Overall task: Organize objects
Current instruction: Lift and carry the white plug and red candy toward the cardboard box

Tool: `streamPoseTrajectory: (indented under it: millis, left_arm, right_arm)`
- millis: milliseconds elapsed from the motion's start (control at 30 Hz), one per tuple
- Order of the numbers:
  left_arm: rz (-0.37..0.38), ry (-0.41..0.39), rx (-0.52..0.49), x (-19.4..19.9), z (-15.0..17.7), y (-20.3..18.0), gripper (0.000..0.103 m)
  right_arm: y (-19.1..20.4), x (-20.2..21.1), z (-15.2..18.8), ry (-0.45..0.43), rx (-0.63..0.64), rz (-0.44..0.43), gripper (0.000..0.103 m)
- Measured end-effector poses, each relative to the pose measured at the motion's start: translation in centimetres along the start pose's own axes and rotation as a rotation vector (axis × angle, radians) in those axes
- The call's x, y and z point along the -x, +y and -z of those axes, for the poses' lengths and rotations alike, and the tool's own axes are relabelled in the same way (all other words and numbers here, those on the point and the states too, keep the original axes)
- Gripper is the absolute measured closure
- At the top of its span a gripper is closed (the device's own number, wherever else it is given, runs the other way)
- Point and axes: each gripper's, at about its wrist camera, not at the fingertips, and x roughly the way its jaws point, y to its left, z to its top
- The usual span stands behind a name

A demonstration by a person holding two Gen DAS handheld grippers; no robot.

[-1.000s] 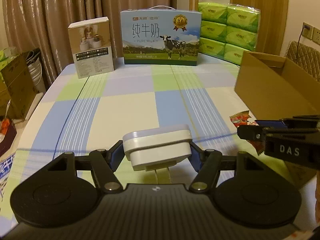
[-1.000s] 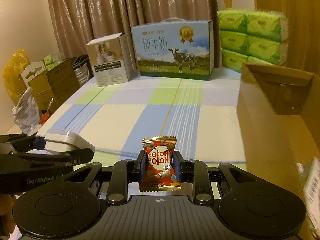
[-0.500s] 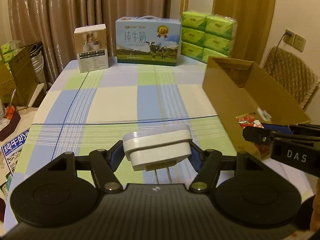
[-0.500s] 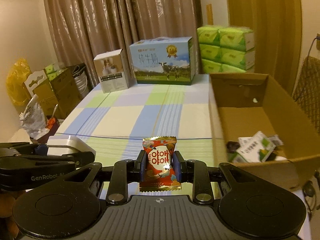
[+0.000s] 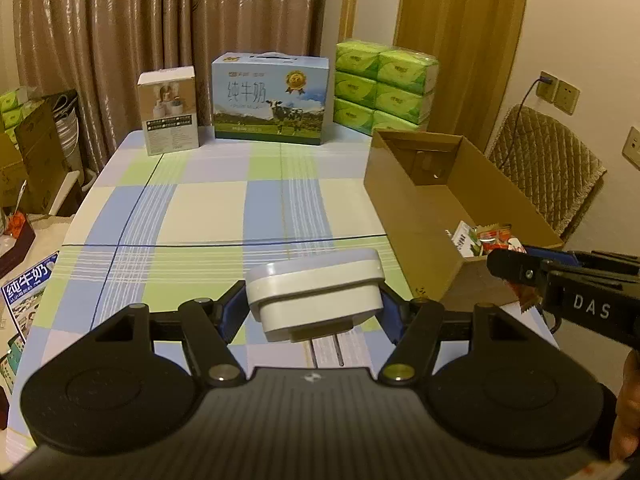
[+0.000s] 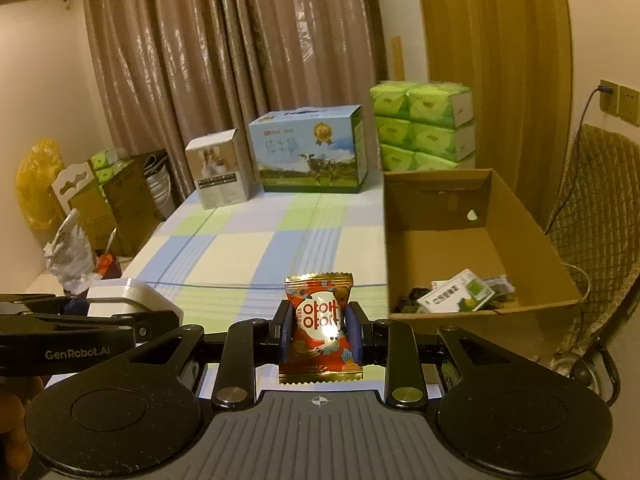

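My left gripper (image 5: 314,304) is shut on a white plug adapter (image 5: 316,294) with its two metal prongs pointing down, held above the checked tablecloth (image 5: 208,208). My right gripper (image 6: 319,328) is shut on a red candy packet (image 6: 319,326) with white Korean letters. An open cardboard box (image 6: 440,236) stands on the table's right side, to the right of both grippers, and holds a small green-and-white carton (image 6: 456,292) and other wrappers. In the left wrist view the right gripper (image 5: 520,272) shows at the box's near corner (image 5: 460,280). In the right wrist view the left gripper (image 6: 132,312) and adapter (image 6: 120,300) show at the left.
At the table's far edge stand a small white product box (image 5: 170,110), a blue milk carton case (image 5: 272,100) and stacked green tissue packs (image 5: 384,88). A quilted chair (image 5: 544,164) is right of the box. Cartons and bags (image 6: 100,200) lie on the floor at the left.
Both grippers have risen and drawn back from the table, each still holding its object. The open top and contents of the cardboard box have come into view.
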Motion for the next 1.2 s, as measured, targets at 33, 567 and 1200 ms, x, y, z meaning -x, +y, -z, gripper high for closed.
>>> streamPoseTrajectory:
  millis: [33, 567, 1200]
  left_arm:
    - [0.003, 0.0, -0.003, 0.2, 0.0, -0.3, 0.041]
    - [0.029, 0.003, -0.055, 0.4, -0.6, -3.9, 0.041]
    - [0.063, 0.018, -0.075, -0.6, -0.7, -6.1, 0.041]
  right_arm:
    - [-0.1, 0.2, 0.0, -0.002, -0.003, 0.002, 0.078]
    - [-3.3, 2.4, -0.1, -0.026, -0.06, 0.034, 0.078]
    - [-6.2, 2.9, -0.1, -0.031, -0.093, 0.07, 0.078]
